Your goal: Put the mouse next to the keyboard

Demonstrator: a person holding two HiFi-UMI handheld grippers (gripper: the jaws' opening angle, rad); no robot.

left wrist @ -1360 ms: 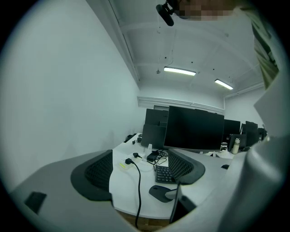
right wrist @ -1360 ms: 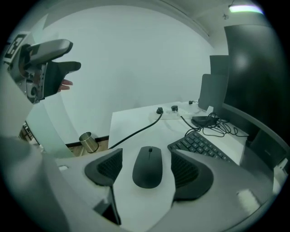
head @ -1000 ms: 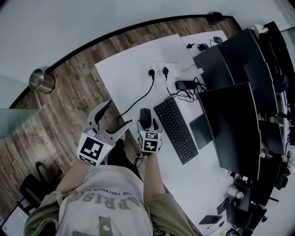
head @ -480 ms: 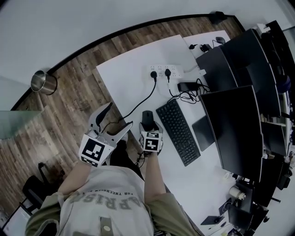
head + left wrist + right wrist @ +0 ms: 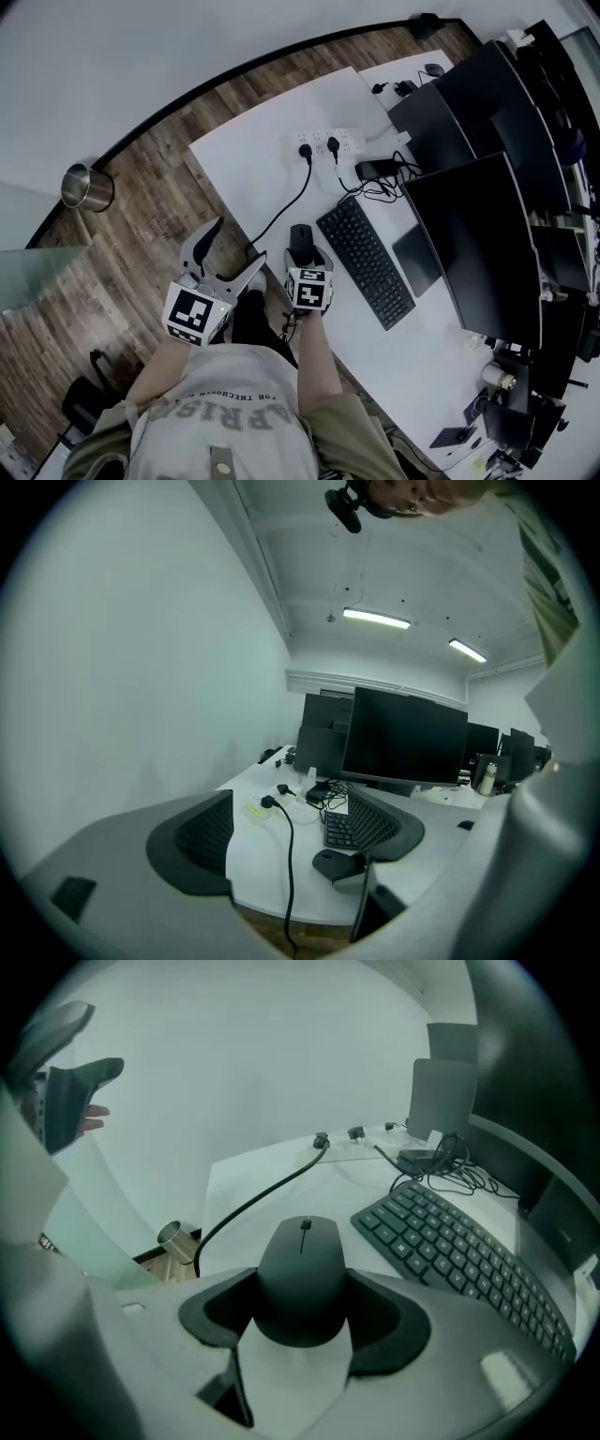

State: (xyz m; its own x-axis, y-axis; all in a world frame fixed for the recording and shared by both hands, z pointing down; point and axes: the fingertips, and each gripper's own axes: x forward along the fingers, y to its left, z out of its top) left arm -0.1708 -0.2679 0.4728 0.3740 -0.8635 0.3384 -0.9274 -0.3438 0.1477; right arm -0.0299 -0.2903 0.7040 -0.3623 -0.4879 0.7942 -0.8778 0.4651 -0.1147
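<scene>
A black mouse (image 5: pixel 299 240) lies on the white table (image 5: pixel 262 141), just left of the black keyboard (image 5: pixel 366 262) and near the table's front edge. My right gripper (image 5: pixel 301 251) reaches over that edge, and its two dark pads sit against the sides of the mouse (image 5: pixel 302 1274). The keyboard (image 5: pixel 459 1246) runs along the right of the right gripper view. My left gripper (image 5: pixel 239 242) hangs open and empty over the wooden floor, left of the table. In the left gripper view the mouse (image 5: pixel 333 862) shows between its spread fingers, far ahead.
A white power strip (image 5: pixel 326 142) sits at the table's far side, and a black cable (image 5: pixel 286 202) runs from it past the mouse and off the front edge. Dark monitors (image 5: pixel 469 244) stand behind the keyboard. A metal bin (image 5: pixel 77 186) is on the floor.
Both grippers stay about where they were. The right one remains round the mouse, which has not moved on the table. The head view has shifted slightly.
</scene>
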